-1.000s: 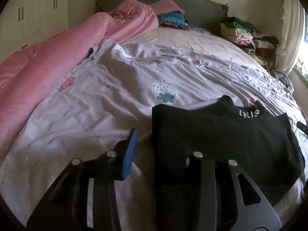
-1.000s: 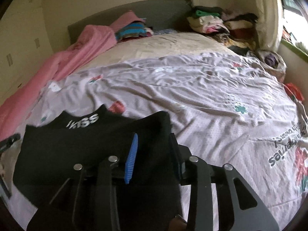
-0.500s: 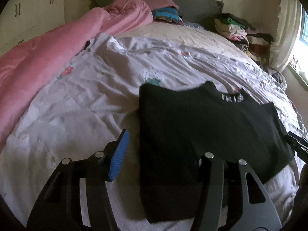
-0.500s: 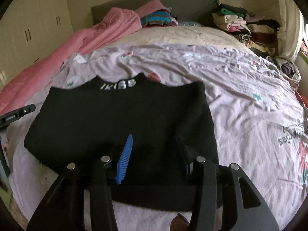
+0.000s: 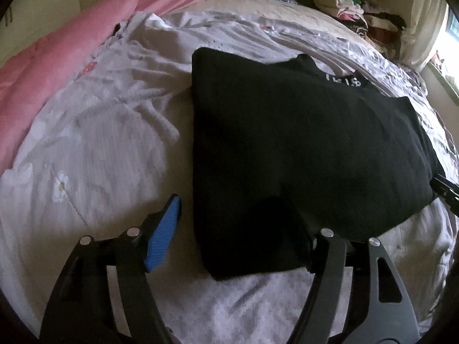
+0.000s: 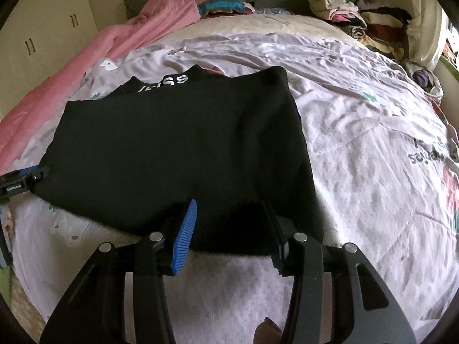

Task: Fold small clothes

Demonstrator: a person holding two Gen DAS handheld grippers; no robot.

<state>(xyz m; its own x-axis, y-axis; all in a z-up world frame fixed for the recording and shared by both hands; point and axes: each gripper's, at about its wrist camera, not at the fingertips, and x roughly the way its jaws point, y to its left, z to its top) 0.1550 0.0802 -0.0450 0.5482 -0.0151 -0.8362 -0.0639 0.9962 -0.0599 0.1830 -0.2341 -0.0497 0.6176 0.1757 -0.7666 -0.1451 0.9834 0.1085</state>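
A black garment (image 5: 301, 149) with white lettering on its collar lies folded flat on the bed, also seen in the right wrist view (image 6: 178, 154). My left gripper (image 5: 238, 226) is open above its near left corner, holding nothing. My right gripper (image 6: 232, 223) is open above its near right edge, holding nothing. The right gripper's tip shows in the left wrist view (image 5: 446, 190) at the garment's right side. The left gripper's tip shows in the right wrist view (image 6: 23, 180) at the garment's left side.
The garment rests on a pale lilac printed sheet (image 6: 358, 143). A pink duvet (image 5: 57, 57) is bunched along the left side. Piles of folded clothes (image 6: 358, 17) sit at the far right by the headboard, and more (image 6: 223, 3) at the far middle.
Both grippers have pulled back and risen from the garment's near edge. The black garment now lies flat and released, with more of it in view.
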